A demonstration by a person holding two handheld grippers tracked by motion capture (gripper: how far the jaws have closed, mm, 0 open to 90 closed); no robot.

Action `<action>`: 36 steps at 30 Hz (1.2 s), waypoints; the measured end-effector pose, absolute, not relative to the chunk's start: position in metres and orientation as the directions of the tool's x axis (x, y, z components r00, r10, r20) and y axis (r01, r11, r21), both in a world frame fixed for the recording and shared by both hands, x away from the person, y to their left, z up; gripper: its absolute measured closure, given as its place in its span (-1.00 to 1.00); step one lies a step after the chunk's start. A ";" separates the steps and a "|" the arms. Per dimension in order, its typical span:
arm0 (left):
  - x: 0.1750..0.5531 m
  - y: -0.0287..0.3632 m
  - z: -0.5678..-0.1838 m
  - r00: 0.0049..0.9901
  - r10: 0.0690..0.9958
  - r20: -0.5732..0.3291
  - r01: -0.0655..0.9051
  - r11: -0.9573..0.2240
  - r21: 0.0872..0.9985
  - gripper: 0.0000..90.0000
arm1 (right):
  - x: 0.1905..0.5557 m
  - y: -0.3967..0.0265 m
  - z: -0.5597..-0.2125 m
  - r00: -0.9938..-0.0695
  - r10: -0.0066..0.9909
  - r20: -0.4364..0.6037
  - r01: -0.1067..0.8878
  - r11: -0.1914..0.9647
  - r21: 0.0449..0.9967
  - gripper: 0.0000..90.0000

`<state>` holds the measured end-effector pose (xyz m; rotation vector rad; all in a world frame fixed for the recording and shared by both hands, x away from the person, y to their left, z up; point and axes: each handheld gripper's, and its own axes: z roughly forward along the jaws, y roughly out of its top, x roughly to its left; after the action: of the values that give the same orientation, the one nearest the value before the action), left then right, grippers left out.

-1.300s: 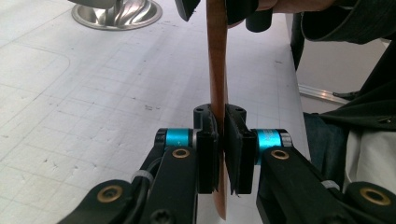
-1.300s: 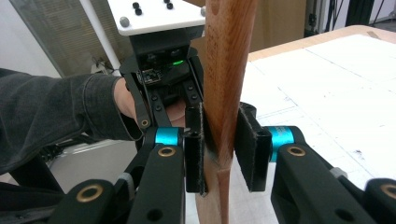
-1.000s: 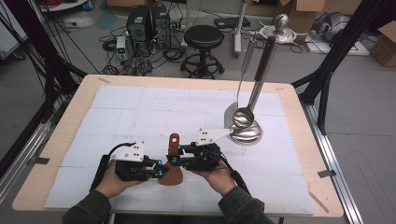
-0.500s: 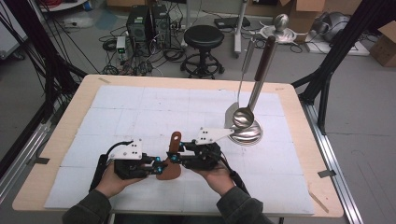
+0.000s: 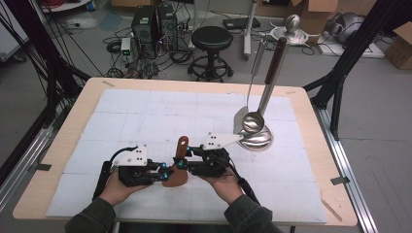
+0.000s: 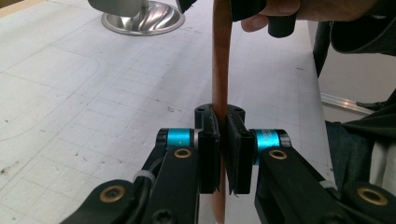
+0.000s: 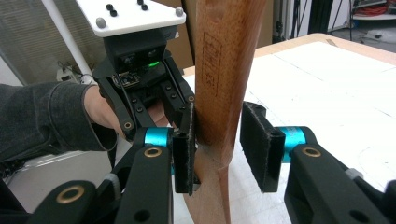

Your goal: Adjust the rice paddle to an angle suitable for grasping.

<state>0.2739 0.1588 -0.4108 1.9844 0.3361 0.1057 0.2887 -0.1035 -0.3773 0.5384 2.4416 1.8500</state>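
I have the wooden spatula (image 5: 178,165) standing on edge over the near middle of the table (image 5: 311,145), down and to the left of the steel bowl (image 5: 256,138) with its ladle (image 5: 260,104), and well apart from it. My left gripper (image 6: 223,140) is clamped tight on the spatula's thin edge, pads pressing both faces. My right gripper (image 7: 223,149) faces it from the bowl's side; its jaws have just been opening, one pad beside the wood and the other standing clear of it.
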 end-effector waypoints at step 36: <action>0.275 0.162 -0.412 0.935 0.347 -0.076 0.208 -0.364 0.908 0.87 | 0.284 -0.102 -0.377 -0.908 0.381 0.177 0.270 0.207 0.940 0.37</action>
<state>0.2754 0.1620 -0.4116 1.9588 0.4011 0.1530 0.2845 -0.1022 -0.3769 0.6403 2.3660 1.8122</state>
